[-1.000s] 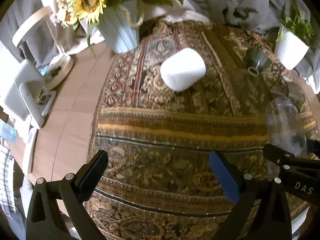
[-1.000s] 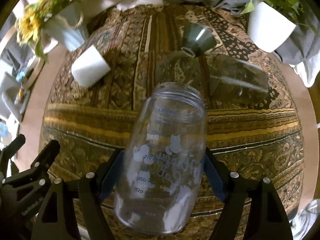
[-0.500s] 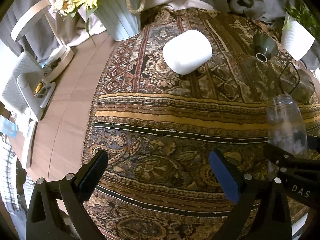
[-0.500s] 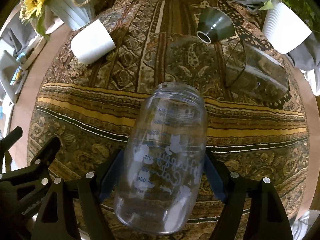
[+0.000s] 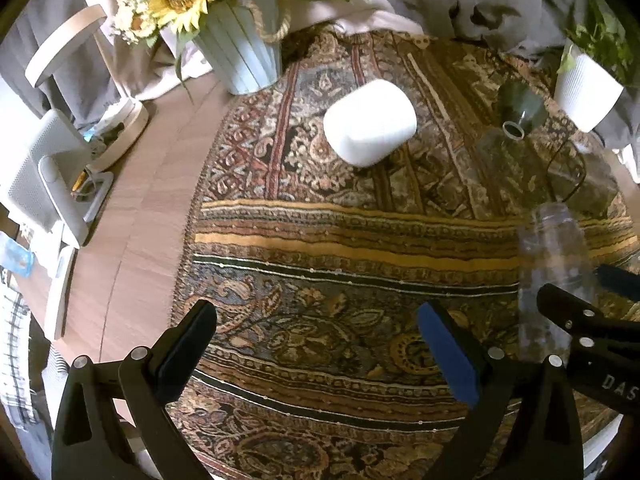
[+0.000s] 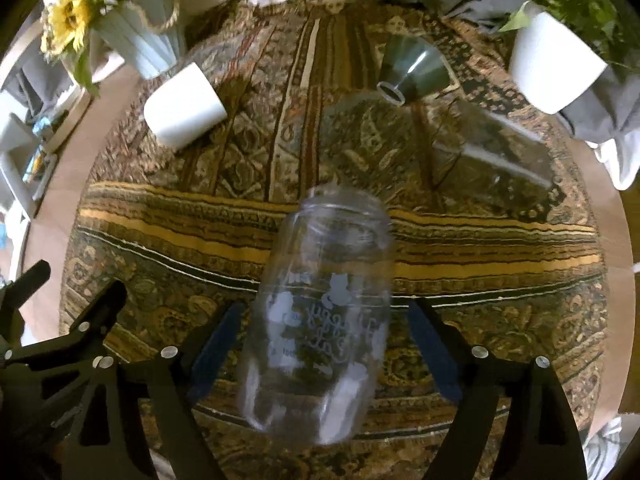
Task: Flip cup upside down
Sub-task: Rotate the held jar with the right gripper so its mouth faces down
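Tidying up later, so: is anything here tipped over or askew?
Yes. The white cup lies on its side on the patterned cloth, and the green funnel lies tipped beside a toppled clear container. Nothing looks spilled.

One clear cup (image 6: 320, 320), two white pots (one tipped) (image 6: 556, 60) (image 6: 184, 106)

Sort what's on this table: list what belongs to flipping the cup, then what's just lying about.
In the job:
clear glass cup with white printed lettering
right claw, shut on it

Lying about:
white tumbler on its side
dark green funnel
sunflower vase
white plant pot
left claw, open, empty
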A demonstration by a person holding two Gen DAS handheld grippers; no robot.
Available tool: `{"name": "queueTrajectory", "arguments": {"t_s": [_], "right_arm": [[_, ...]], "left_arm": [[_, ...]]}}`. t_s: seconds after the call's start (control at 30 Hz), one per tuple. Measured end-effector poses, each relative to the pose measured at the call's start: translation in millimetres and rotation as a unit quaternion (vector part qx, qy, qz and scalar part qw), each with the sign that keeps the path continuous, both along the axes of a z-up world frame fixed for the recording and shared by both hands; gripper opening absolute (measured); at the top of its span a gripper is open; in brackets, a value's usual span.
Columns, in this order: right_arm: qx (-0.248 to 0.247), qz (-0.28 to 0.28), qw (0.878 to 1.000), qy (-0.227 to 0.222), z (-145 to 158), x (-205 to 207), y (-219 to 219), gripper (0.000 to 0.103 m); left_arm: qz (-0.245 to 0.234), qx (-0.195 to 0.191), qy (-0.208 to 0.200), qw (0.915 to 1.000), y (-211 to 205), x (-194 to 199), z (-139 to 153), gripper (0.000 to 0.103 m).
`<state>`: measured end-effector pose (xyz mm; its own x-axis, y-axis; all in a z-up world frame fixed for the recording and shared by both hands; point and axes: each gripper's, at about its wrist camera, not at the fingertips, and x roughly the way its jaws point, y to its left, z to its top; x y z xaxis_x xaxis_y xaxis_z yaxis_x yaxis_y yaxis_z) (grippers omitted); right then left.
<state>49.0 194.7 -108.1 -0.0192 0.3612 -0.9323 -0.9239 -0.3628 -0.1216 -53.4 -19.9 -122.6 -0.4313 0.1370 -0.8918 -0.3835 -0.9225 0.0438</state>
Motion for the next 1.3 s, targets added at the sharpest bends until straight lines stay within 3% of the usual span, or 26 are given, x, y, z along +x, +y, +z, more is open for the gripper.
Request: {"name": "queueTrajectory", "arguments": {"t_s": [0.23,0.47,0.83,1.3], "right_arm": [[0.054,-0.03,0.998,0.02,41.4,7.8,-15.5,0.086],[0.078,-0.062,0.994,0.043,65.8,18.4,-32.9,0.086],[0.067,-0.091,0.992,0.051,56.5,30.6,-55.3,0.086],[0.077,-0.162,0.983,0.027,62.3,90.5,-56.2,0.086]], "left_arm": [[-0.011,0.024,0.034,0.9991,-8.0,5.9,37.9,0.103],[-0.017,0.048,0.046,0.9976,-17.4,14.1,65.1,0.103],[-0.057,0.044,0.031,0.9969,-19.8,29.1,57.8,0.103],[-0.164,0.073,-0.021,0.9836,42.7,60.6,51.3,0.103]]}}
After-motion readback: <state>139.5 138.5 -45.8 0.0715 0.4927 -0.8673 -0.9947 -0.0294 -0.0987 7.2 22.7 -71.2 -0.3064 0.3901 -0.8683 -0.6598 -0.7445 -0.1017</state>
